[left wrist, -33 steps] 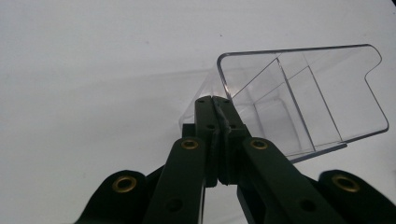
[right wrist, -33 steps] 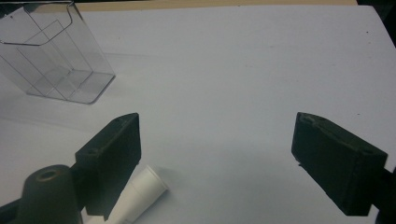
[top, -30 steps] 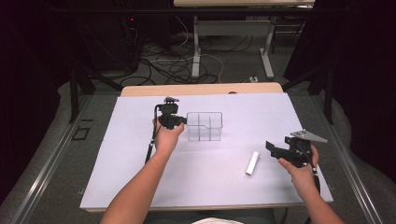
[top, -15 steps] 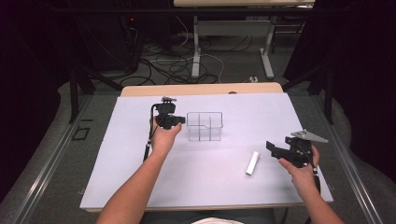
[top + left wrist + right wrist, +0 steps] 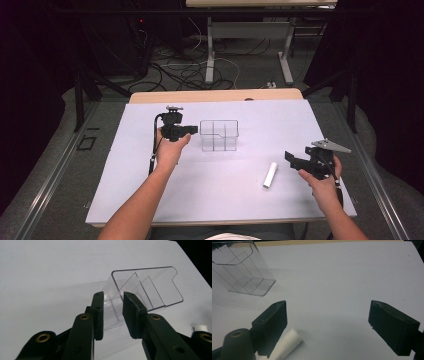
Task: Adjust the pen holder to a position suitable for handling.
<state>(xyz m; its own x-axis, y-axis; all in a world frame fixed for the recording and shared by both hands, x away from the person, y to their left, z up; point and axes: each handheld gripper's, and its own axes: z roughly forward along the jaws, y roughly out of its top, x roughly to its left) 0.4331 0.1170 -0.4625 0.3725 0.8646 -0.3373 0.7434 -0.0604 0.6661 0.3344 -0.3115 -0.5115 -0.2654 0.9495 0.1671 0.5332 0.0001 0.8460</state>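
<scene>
On the white table, the left gripper, jaws narrowly parted, straddles the clear organizer's wall without pinching it. The right gripper hovers wide open and empty beside the white tube; next it likely must close on that tube.

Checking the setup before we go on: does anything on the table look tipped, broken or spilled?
Nothing stands out. The clear plastic holder stands upright on the white table cover, with the left claw closing around its near wall. The white tube lies flat on its side, apart from the open right claw. No spill or damage shows.
</scene>
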